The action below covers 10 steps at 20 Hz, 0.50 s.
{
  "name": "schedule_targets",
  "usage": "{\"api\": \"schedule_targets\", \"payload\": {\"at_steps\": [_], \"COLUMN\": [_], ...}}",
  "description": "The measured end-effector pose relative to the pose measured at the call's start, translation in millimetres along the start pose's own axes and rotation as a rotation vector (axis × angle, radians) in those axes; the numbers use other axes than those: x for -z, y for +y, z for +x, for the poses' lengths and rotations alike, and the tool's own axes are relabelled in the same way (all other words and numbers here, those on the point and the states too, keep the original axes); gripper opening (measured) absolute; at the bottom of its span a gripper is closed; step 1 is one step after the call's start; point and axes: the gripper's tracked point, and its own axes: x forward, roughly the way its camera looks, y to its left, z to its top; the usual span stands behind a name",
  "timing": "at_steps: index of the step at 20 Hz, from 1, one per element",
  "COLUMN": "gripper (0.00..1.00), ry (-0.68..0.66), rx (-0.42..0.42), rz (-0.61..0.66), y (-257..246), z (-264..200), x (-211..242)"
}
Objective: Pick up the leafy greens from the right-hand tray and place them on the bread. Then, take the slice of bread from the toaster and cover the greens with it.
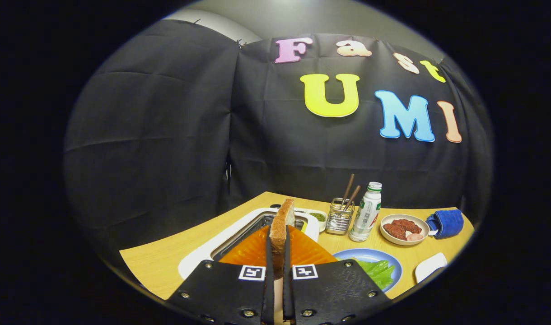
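My gripper [279, 241] is shut on a slice of bread [283, 219], which stands upright on edge between the fingers [257, 248], its crust facing me. The slice hangs just above the slot of the white toaster [195, 258], which lies directly beyond the fingers. To the right of the fingers sits a blue plate [370, 254] with leafy greens [377, 272] on it. The right finger hides the plate's near left part, and I cannot tell what lies under the greens.
Beyond the plate stand a wire holder with chopsticks [340, 217], a white bottle [366, 212], a bowl of meat [404, 228] and a blue cloth [446, 222]. A small white dish [318, 216] sits behind the toaster. A white tray corner [431, 266] lies at the right.
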Motion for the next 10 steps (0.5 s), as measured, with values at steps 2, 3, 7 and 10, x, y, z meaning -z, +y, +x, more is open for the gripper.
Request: {"api": "schedule_targets", "payload": {"at_steps": [2,3,7,10], "gripper": [0.08,0.08,0.08,0.08], "ry": [-0.026,-0.045,-0.090,-0.143], "rx": [0.003,0.005,-0.012,0.014], "rz": [0.021,0.035,0.065,0.074], "y": [-2,-4,-14,-38], "z": [-6,-9,-26,-44], "x": [-14,-24,-56,-77]}}
